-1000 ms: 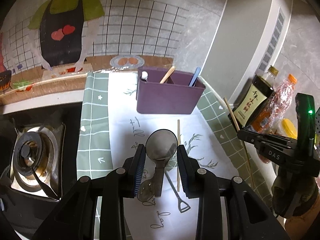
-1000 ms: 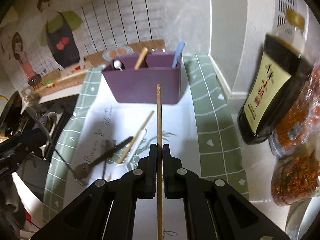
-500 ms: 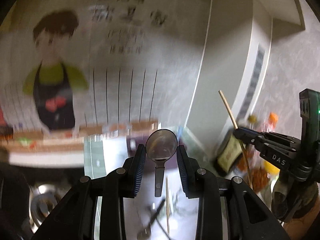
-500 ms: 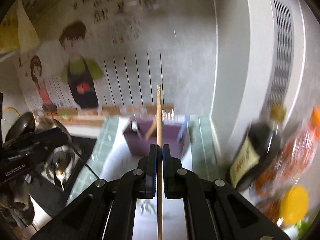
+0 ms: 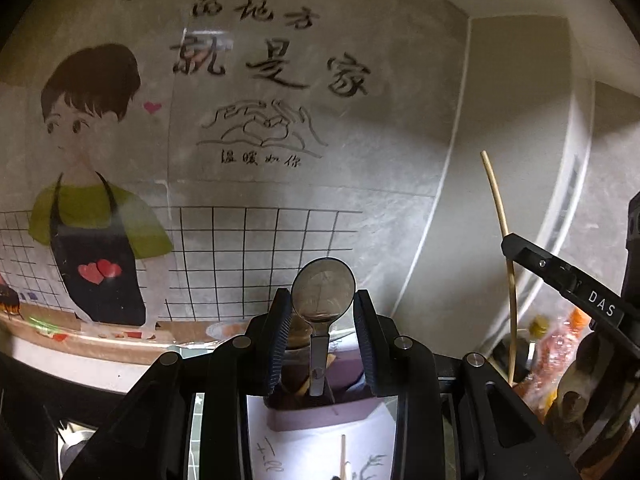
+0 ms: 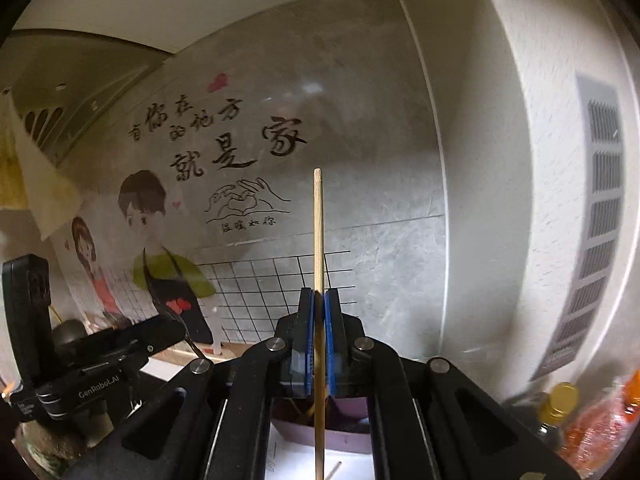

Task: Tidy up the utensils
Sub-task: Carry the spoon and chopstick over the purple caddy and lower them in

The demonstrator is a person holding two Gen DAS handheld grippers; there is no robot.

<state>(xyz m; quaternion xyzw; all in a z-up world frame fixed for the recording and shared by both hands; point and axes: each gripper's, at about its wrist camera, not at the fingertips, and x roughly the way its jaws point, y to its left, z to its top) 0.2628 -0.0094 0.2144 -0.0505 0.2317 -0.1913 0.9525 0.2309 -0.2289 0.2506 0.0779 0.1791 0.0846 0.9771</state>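
A metal spoon (image 5: 323,280) hangs in the air, bowl forward, with my left gripper (image 5: 322,295) shut on its sides. My right gripper (image 6: 319,294) is shut on a wooden chopstick (image 6: 318,220) that sticks out well past the pads. Both are held high, facing the wall. Low behind the fingers sits the purple utensil box (image 5: 320,416), which holds several utensils; in the right wrist view the box (image 6: 344,436) is partly hidden. In the left wrist view the right gripper (image 5: 510,246) and its chopstick (image 5: 498,200) stand to the right.
Another chopstick (image 5: 343,456) lies on the white mat (image 5: 296,452) in front of the box. A sauce bottle (image 6: 556,404) and a red packet (image 6: 600,420) stand at the right, below a white column with a vent (image 6: 600,220). The decorated wall is close ahead.
Both grippers rose off the mat with the spoon and the chopstick still in them. The box and mat sank to the bottom of both views, and the wall now fills them.
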